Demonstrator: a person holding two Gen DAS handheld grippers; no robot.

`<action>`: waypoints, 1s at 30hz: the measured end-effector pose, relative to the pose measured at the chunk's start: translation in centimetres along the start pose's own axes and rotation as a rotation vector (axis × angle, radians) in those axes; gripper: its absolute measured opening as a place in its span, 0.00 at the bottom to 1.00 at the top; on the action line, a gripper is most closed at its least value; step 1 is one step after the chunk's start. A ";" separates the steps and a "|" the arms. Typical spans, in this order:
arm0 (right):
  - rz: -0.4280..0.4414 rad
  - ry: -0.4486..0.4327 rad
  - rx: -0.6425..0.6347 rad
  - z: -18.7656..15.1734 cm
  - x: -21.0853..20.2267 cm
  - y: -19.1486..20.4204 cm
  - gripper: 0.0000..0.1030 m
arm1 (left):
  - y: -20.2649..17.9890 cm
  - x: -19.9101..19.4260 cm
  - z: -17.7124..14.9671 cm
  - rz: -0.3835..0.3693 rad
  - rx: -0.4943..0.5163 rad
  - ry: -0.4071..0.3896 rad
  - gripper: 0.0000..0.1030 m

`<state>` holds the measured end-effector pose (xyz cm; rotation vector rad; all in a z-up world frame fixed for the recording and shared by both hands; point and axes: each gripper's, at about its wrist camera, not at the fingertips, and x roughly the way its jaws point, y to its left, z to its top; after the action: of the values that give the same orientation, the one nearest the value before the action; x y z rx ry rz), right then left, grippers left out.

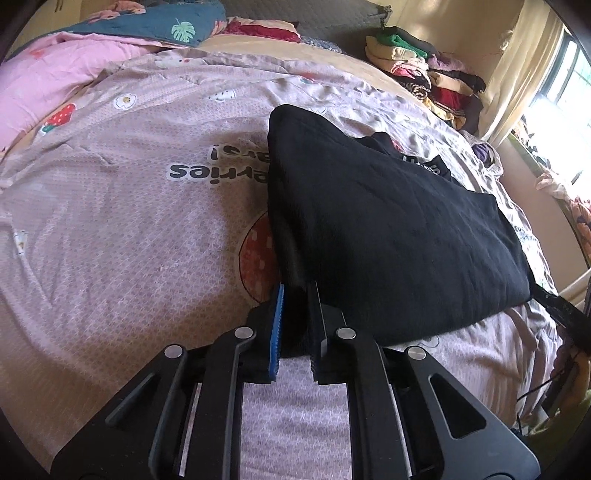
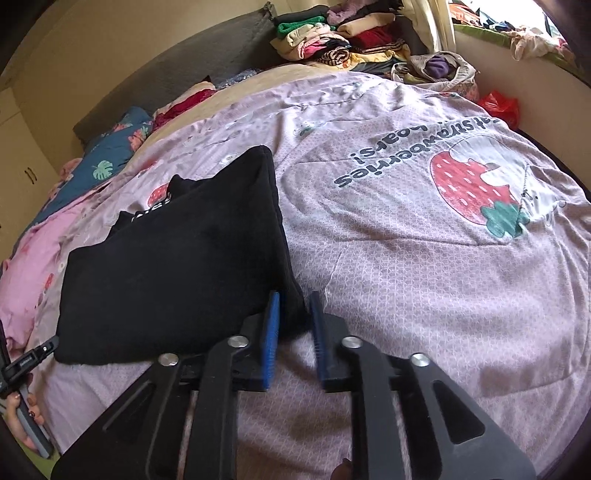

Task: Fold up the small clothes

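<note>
A black folded garment (image 1: 388, 221) (image 2: 177, 266) lies on a pinkish strawberry-print quilt (image 1: 129, 221) (image 2: 406, 277). My left gripper (image 1: 297, 291) is shut on the garment's near left corner, with the cloth pinched between its blue pad and the other finger. My right gripper (image 2: 294, 299) stands at the near right corner. That corner lies between its blue pads and rests against the left pad, with a slim gap at the right pad, so the jaws are open. White lettering shows on a layer at the garment's far side.
A pile of folded clothes (image 1: 417, 70) (image 2: 332, 40) sits at the bed's far corner by the curtain. A blue leaf-print pillow (image 1: 147, 26) and pink blanket (image 1: 44, 74) lie at the head. A red bag (image 2: 498, 105) is beside the bed. A hand (image 2: 22, 413) shows at the lower left.
</note>
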<state>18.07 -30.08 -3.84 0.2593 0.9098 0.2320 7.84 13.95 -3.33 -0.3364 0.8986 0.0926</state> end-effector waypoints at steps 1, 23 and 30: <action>0.006 -0.007 0.003 -0.1 -0.4 0.1 0.34 | 0.0 -0.1 0.0 0.002 0.002 0.000 0.04; 0.057 -0.091 -0.071 -1.9 -5.4 3.9 0.91 | -0.9 -2.2 -1.4 -0.032 0.013 -0.008 0.45; 0.060 -0.092 -0.124 -2.4 -6.0 5.9 0.91 | -1.1 -3.1 -1.5 -0.038 0.019 -0.023 0.76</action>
<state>12.05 -26.08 1.09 0.1811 0.7943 0.3279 5.01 12.64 -1.54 -0.3337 0.8699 0.0529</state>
